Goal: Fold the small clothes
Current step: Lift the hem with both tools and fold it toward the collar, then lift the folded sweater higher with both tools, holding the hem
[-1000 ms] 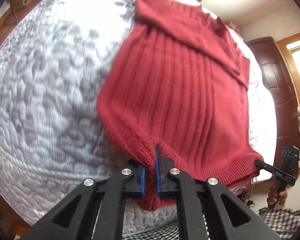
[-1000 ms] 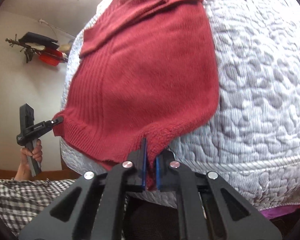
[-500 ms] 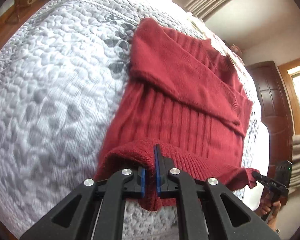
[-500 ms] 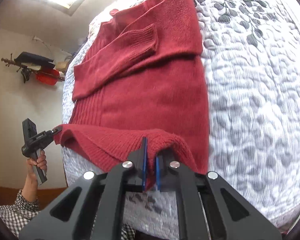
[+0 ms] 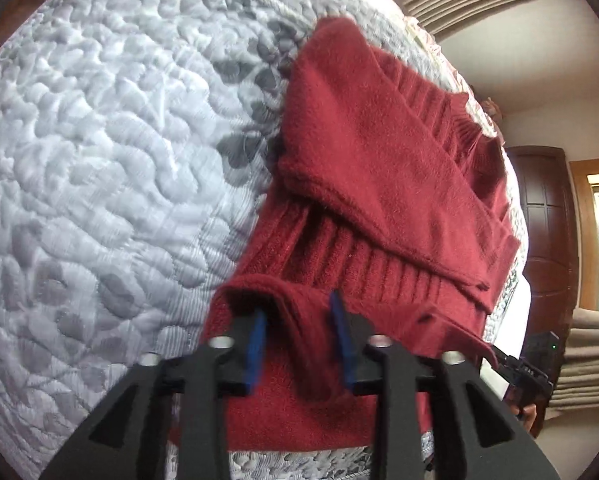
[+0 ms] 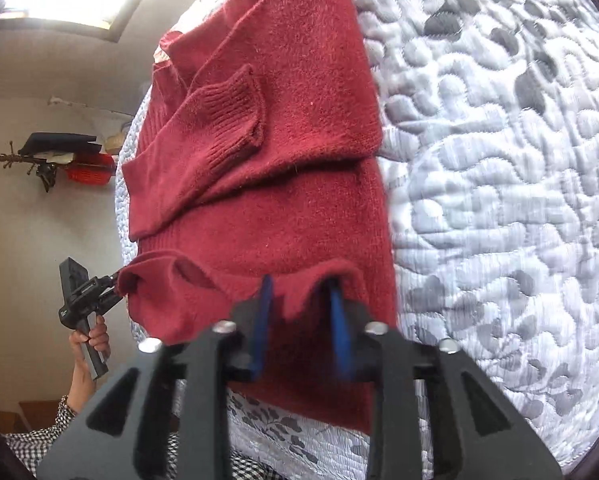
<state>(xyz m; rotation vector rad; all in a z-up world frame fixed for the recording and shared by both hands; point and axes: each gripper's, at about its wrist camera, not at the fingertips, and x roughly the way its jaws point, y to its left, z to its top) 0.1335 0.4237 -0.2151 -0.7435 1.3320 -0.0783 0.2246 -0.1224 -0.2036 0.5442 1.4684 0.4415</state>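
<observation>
Left wrist view: red knitted sweater on the quilted bed, sleeves crossed, hem doubled up; both jaws spread; final fold left.

no legible txt or labels anywhere

1 red sweater on 1 quilted bed; my 2 grippers, left & right, at sweater hem.
</observation>
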